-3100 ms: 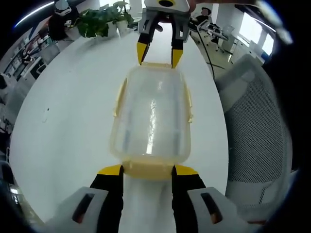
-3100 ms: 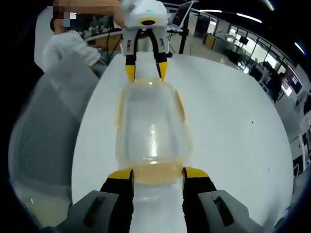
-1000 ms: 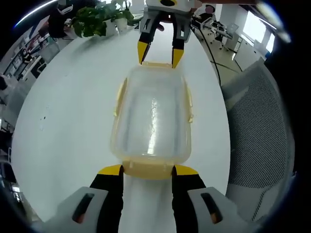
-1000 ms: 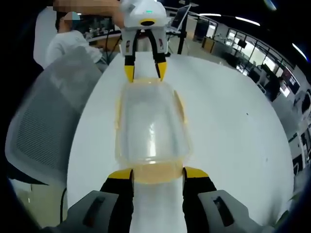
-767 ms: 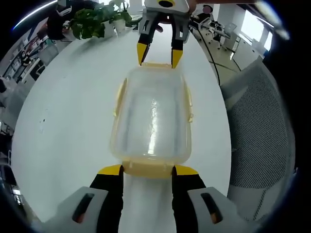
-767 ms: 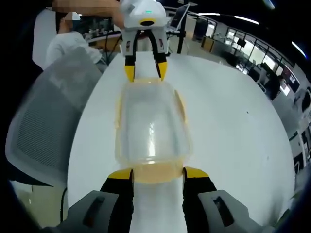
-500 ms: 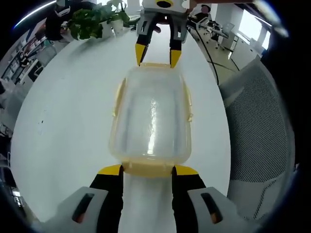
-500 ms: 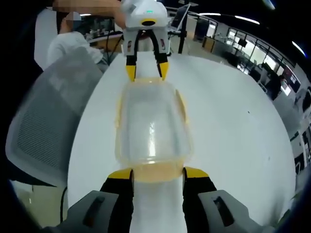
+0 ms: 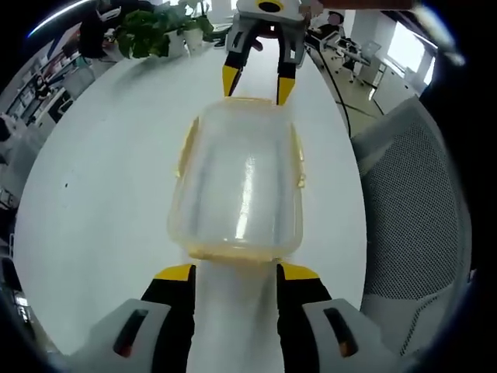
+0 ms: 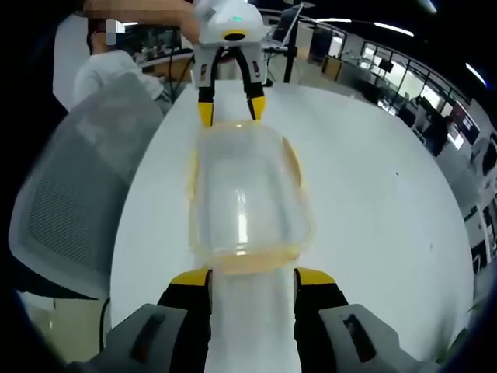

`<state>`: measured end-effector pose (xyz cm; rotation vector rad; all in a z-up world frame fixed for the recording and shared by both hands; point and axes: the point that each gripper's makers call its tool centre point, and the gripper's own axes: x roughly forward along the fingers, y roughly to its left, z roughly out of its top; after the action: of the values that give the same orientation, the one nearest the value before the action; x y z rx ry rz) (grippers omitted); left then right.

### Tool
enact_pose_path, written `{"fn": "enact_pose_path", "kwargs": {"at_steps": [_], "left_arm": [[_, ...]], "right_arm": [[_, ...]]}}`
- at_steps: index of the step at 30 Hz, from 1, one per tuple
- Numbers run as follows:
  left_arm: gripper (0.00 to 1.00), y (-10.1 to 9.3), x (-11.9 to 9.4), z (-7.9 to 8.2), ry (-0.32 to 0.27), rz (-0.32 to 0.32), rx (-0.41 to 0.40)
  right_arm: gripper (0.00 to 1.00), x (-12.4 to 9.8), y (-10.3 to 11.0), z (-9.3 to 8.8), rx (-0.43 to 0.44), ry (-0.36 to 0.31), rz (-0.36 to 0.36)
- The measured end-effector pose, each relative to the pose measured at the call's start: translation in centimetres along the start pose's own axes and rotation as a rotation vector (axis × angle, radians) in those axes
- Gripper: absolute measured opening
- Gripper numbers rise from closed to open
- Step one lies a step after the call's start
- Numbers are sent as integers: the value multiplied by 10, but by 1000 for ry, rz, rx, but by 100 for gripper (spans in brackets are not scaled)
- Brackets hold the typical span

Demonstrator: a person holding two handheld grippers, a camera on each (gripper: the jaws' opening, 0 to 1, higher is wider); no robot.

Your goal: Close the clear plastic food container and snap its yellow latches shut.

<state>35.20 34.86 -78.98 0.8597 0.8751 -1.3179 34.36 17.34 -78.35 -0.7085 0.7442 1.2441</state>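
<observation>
Clear plastic food container [image 9: 237, 183], lid seated, lying lengthwise on a white table [image 9: 101, 179] between the two grippers; its body is translucent, round-cornered and glossy, with a bright streak of glare. Yellow latches [image 9: 187, 140] run along the long sides and both short ends. Left gripper [image 9: 235, 273], jaws set wide and empty, sits at 6 o'clock just off the near end latch; right gripper [image 10: 251, 277] likewise, wide and empty, at the opposite end. Judgement: press each end latch down squarely, both ends together, so the light box does not slide. Grey mesh chair [image 9: 411, 202] at 3 o'clock.
</observation>
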Motion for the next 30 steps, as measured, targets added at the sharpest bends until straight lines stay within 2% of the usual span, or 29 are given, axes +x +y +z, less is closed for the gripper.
{"fn": "enact_pose_path", "kwargs": {"at_steps": [8, 14, 18, 20, 22, 23, 25, 27, 30], "left_arm": [[39, -2, 1, 1, -2, 5, -1], [40, 0, -7, 0, 1, 27, -22], [42, -3, -11, 2, -27, 26, -88], [41, -4, -12, 0, -20, 29, -103], [41, -2, -13, -3, -15, 41, -116], [41, -4, -14, -3, -18, 41, -148], [41, -6, -18, 1, -61, 32, -235], [41, -4, -20, 0, -71, 35, -288], [39, -3, -21, -4, -69, 32, -306]], "right_arm": [[40, -3, 0, 4, 44, -12, -9], [39, -7, 2, 7, 54, -26, -12], [39, -9, 2, 7, 76, -36, -18], [39, -11, 1, 8, 103, -47, -24], [38, -15, -3, 14, 203, -90, -33], [38, -18, -7, 17, 243, -112, -40], [38, -21, -10, 18, 270, -125, -49], [38, -23, -14, 18, 285, -132, -57], [38, -24, -14, 18, 358, -136, -66]]}}
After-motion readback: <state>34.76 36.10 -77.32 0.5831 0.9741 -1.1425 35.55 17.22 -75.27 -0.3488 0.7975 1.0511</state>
